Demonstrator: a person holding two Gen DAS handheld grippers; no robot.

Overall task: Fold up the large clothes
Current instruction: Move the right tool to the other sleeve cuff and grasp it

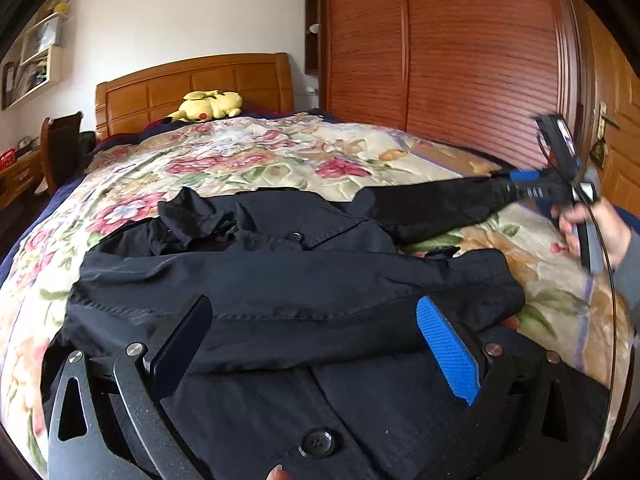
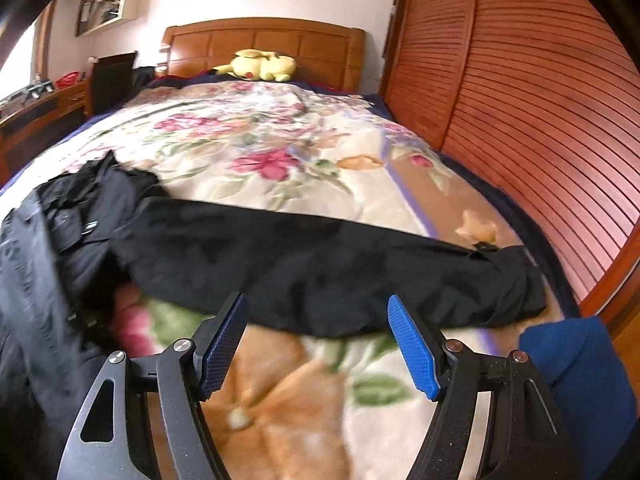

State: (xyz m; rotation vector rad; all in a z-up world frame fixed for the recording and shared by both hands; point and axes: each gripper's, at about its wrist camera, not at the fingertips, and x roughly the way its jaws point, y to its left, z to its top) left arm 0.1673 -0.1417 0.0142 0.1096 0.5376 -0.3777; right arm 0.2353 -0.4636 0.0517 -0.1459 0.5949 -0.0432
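- Right wrist view: black button-front cloth coat, outstretched sleeve on floral bedspread; soft, limp, bulky.
- Hold: sleeve cuff, beside the wardrobe.
- Right hand-held gripper: spread, empty.
- Left hand-held gripper: spread, empty.

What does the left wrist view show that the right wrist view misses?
Left wrist only: the coat's buttoned front, the right claw from outside at the sleeve's far end, and the hand holding it.

Right wrist only: the outstretched sleeve with its cuff, and bare blanket between that claw's open jaws.

Both: floral blanket, yellow plush, headboard, wardrobe.
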